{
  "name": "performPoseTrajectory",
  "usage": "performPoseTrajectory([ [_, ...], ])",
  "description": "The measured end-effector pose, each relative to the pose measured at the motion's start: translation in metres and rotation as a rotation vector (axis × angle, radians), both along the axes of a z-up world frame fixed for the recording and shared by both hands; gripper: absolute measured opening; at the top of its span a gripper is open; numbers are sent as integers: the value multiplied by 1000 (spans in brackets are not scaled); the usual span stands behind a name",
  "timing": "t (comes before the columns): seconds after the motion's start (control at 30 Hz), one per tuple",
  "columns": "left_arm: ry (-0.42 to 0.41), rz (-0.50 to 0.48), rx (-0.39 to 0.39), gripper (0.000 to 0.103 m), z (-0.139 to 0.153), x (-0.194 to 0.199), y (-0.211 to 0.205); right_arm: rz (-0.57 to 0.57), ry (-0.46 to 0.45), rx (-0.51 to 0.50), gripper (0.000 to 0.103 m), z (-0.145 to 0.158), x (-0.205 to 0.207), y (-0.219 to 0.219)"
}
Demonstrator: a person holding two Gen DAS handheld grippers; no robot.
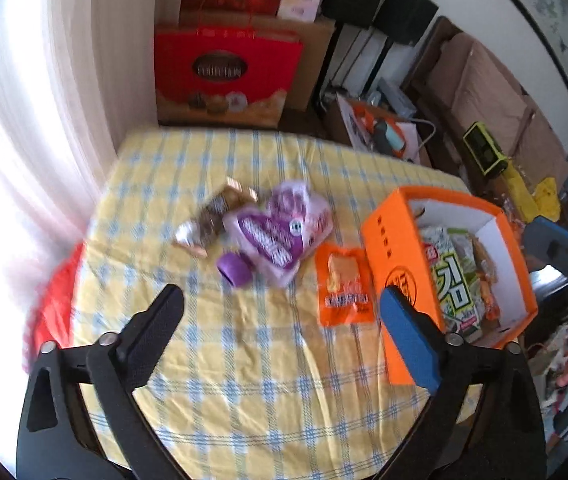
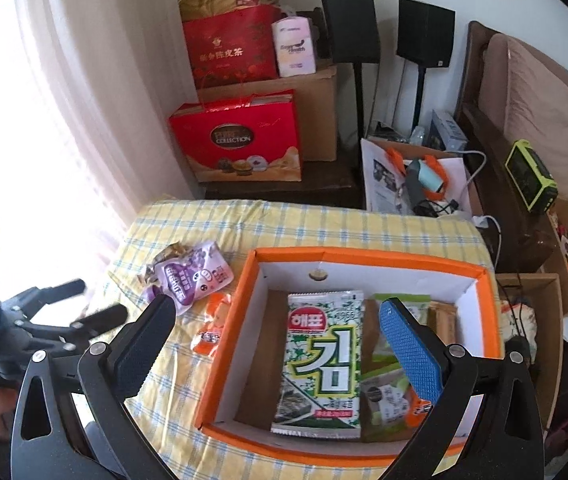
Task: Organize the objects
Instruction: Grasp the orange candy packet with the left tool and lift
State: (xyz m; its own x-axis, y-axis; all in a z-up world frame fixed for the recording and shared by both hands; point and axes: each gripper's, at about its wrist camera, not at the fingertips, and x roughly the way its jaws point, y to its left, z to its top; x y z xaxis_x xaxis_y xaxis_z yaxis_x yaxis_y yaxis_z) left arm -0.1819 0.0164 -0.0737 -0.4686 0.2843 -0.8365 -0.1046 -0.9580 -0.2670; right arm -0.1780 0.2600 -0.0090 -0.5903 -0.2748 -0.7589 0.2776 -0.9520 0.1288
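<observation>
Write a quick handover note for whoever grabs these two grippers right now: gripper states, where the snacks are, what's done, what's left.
Left gripper: open, empty, above the cloth near the loose snacks.
Right gripper: open, empty, over the orange box.
In the box: seaweed pack and a few more packets beside it.
On the checked cloth, left of the box: purple pouch, orange packet next to the box wall, brown wrappers behind the pouch.
Done: some snacks are boxed.
Left: likely the pouch, orange packet and wrappers go into the box.

Bright curtained window, brown sofa
</observation>
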Motion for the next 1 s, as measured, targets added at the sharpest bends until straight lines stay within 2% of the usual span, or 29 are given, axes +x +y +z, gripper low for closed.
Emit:
performPoseTrajectory([
  [0.1,-70,-10,78,76,-21,-3,-1,-2,-16,-12,102,-8,-1,1],
  [0.17,-104,-11,112,69,-32,-6,1,-5,-34,-16,97,-14,-3,3],
  [0.23,-126,-15,149,62,-39,-9,4,-7,-52,-16,85,-20,-5,4],
  [0.33,-163,-19,213,58,-48,-13,7,1,-91,-39,74,-30,-7,6],
  [0.47,-197,-4,285,56,-56,-20,6,20,-136,-55,68,-45,-9,2],
  [0.53,-209,2,326,50,-59,-23,5,29,-147,-56,67,-49,-9,-1],
  [0.7,-248,14,405,46,-67,-30,5,36,-160,-59,67,-56,-10,-4],
  [1.0,-288,49,426,45,-84,-36,4,46,-179,-61,67,-62,-10,-4],
])
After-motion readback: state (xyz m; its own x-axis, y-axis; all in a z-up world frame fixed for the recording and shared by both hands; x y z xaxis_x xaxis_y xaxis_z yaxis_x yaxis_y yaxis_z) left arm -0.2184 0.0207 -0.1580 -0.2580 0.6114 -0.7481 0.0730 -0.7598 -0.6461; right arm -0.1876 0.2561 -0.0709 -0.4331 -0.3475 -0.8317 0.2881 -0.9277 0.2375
